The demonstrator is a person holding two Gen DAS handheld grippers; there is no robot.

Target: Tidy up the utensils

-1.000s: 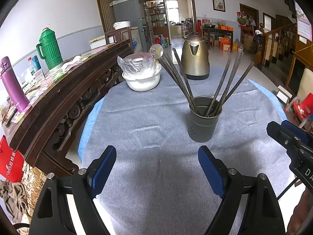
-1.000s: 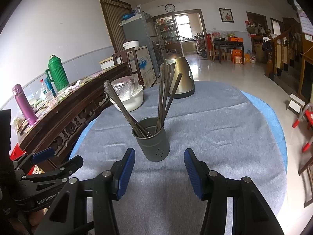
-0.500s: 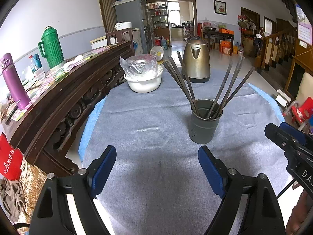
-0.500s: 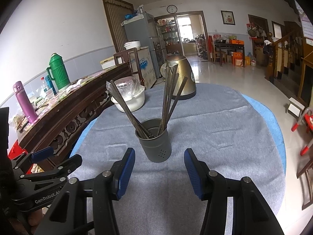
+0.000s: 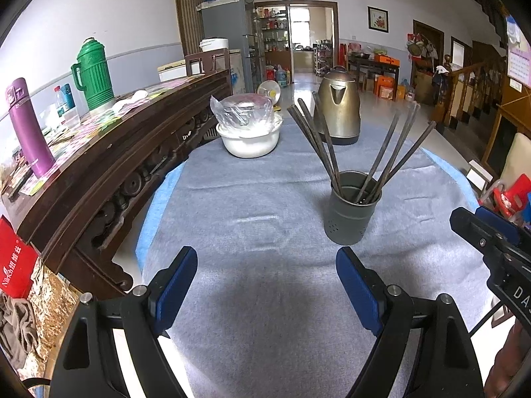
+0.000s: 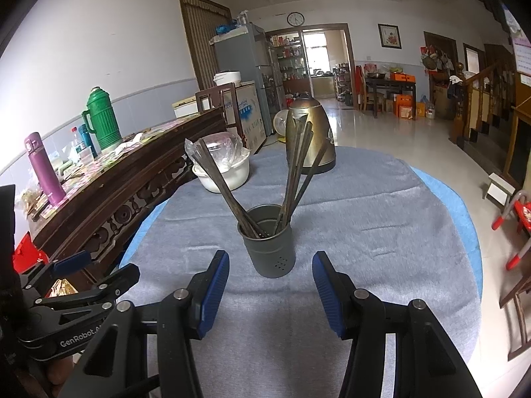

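While both jaws gape empty, chopsticks (image 6: 295, 169) stand in the holder (image 6: 270, 245) just ahead.

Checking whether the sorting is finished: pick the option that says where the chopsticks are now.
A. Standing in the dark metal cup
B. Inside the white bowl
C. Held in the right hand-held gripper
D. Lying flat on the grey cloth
A: the chopsticks stand fanned out in the dark metal cup on the grey cloth, and the right hand-held gripper is open and holds nothing.
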